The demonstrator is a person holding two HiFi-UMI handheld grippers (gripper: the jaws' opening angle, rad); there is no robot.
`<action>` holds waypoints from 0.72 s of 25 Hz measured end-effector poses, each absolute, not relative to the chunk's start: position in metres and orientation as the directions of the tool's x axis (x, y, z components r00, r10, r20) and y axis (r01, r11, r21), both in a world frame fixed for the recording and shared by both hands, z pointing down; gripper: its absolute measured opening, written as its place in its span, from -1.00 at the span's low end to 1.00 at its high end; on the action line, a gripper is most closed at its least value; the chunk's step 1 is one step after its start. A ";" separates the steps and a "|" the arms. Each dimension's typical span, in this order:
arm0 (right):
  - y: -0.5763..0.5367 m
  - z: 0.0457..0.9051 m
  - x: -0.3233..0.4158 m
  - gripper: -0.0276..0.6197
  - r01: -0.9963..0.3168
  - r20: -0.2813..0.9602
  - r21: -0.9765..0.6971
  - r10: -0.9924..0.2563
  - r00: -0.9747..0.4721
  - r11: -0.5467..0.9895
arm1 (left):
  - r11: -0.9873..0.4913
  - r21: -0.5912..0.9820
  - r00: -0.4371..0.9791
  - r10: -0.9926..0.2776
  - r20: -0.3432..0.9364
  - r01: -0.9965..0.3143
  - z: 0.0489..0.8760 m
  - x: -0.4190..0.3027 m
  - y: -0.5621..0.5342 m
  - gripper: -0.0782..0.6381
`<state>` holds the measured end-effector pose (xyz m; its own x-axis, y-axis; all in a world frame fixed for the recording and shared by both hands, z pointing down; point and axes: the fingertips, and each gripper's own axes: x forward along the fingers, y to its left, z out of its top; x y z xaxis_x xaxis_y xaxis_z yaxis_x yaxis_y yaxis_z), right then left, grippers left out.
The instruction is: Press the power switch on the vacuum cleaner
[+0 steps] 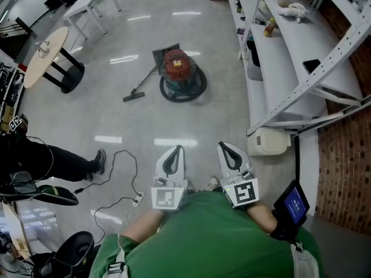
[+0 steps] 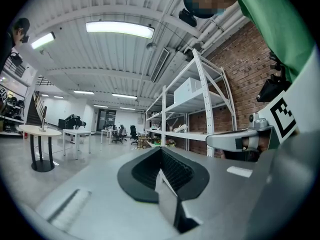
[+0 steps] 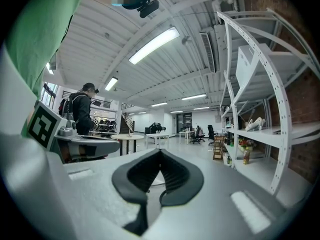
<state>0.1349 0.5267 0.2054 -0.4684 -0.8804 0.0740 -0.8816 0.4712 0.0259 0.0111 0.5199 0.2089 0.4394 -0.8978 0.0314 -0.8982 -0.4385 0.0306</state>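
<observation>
Left tool (image 1: 175, 150) closed, pads tip to tip, nothing pinched; same in left gripper view (image 2: 161, 150). Right tool (image 1: 226, 147) likewise closed and empty, tips together in right gripper view (image 3: 160, 152). Both held near, close against green-sleeved torso, side by side, pointing toward far floor. Hanging over bare grey floor (image 1: 191, 120), touching nothing.

Just near-left of tools: black cable with white power strip (image 1: 138, 199) lying on floor. Vacuum cleaner (image 1: 181, 74) well apart from both tools, far and roughly centre, upright on floor: red drum on dark round base, hose and floor nozzle (image 1: 133, 95) trailing to its left. Power switch not made out at this range; probably on top of red drum.

Right of vacuum: white shelving rack (image 1: 290, 62), with white box-shaped unit (image 1: 268, 141) at its foot. Far left: round tabletop (image 1: 45, 54) on black pedestal. Left edge: another person's dark trouser leg (image 1: 69, 162) and shoe.

Task judged at very start: no approach, no contact, switch not pressed. Left to do: walking over, lowering one tool to drum top, pushing switch with closed tips.
</observation>
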 end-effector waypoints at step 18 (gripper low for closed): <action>0.428 0.225 0.140 -0.91 -0.850 0.097 0.032 -0.848 -0.521 0.525 | -0.364 0.001 0.364 -0.931 0.027 -0.931 0.222 0.007 0.423 -0.76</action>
<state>0.1402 0.4278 0.2251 -0.5205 -0.8483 0.0972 -0.8503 0.5254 0.0319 0.0072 0.4229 0.2218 0.3639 -0.9310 0.0268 -0.9314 -0.3640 0.0006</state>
